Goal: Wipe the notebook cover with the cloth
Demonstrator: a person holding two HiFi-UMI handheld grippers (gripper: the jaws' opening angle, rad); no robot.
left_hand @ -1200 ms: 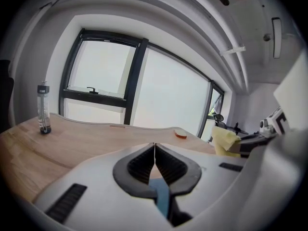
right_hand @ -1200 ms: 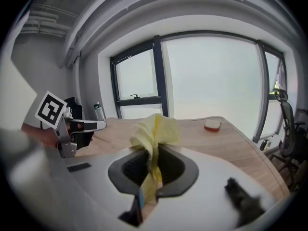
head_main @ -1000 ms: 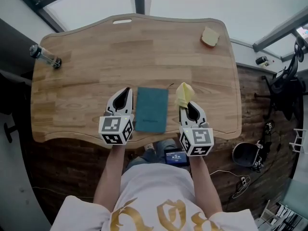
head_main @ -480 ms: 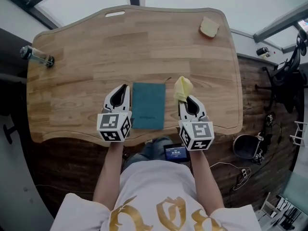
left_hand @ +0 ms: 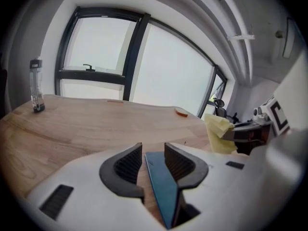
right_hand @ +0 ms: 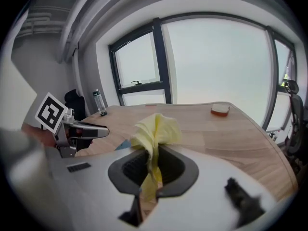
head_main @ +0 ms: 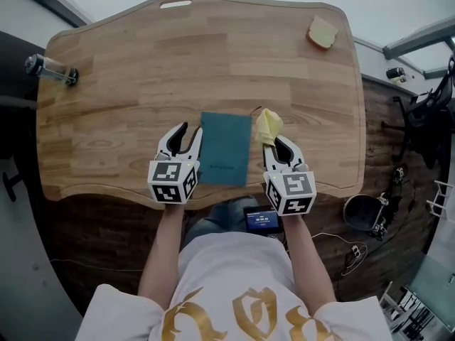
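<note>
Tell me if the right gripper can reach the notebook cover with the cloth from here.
Probably yes. The right gripper, shut on the yellow cloth, sits just right of the teal notebook, and nothing lies between them on the table.

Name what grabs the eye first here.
The teal notebook lies flat near the wooden table's front edge, between both grippers. Next comes the yellow cloth, bunched in the shut right gripper. The left gripper has just been opening its jaws, and the notebook's left edge shows between them.
</note>
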